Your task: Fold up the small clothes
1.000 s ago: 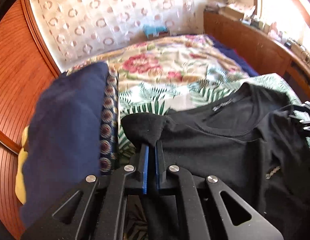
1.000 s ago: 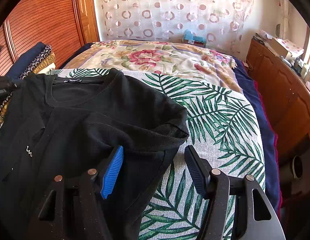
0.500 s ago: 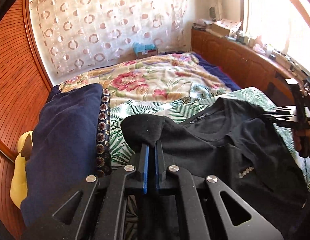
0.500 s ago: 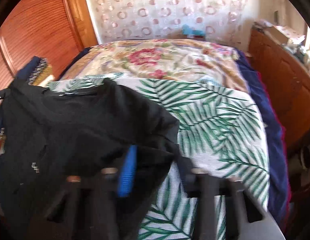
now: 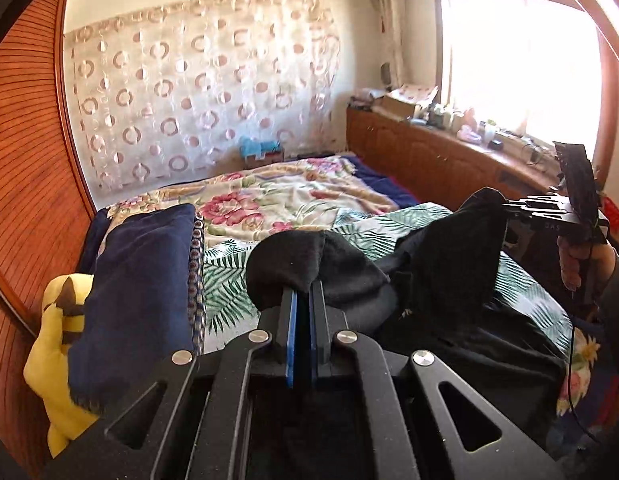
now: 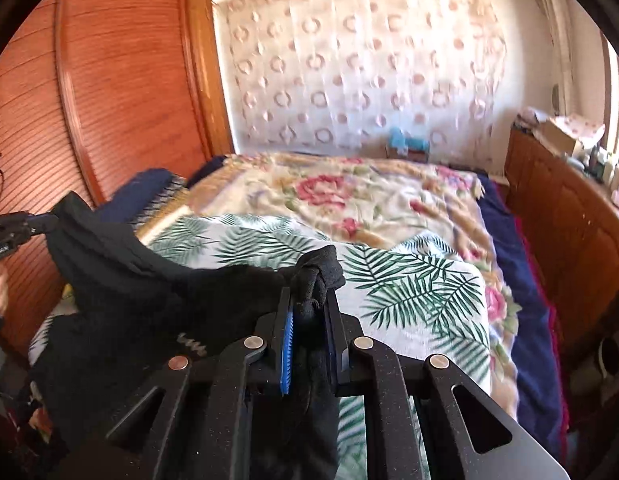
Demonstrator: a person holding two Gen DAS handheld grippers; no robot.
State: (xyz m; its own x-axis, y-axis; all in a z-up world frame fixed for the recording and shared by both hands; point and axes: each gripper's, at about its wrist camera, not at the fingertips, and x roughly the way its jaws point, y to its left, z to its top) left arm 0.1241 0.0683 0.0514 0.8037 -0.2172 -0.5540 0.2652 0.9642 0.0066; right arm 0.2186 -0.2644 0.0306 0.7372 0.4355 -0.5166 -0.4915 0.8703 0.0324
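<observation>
Black shirt (image 5: 461, 248) now off the bed (image 6: 409, 280), both grippers' jaws clamped on it, right's just closed.

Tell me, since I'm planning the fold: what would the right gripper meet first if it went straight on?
Probably the palm-leaf sheet on the bed, just beyond the black shirt that the right gripper clamps; depth is unclear.

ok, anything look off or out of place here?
Nothing odd. Black shirt hangs slack between left gripper and right gripper, both shut on it, lower part still on the palm-print cover. No damage visible.
</observation>
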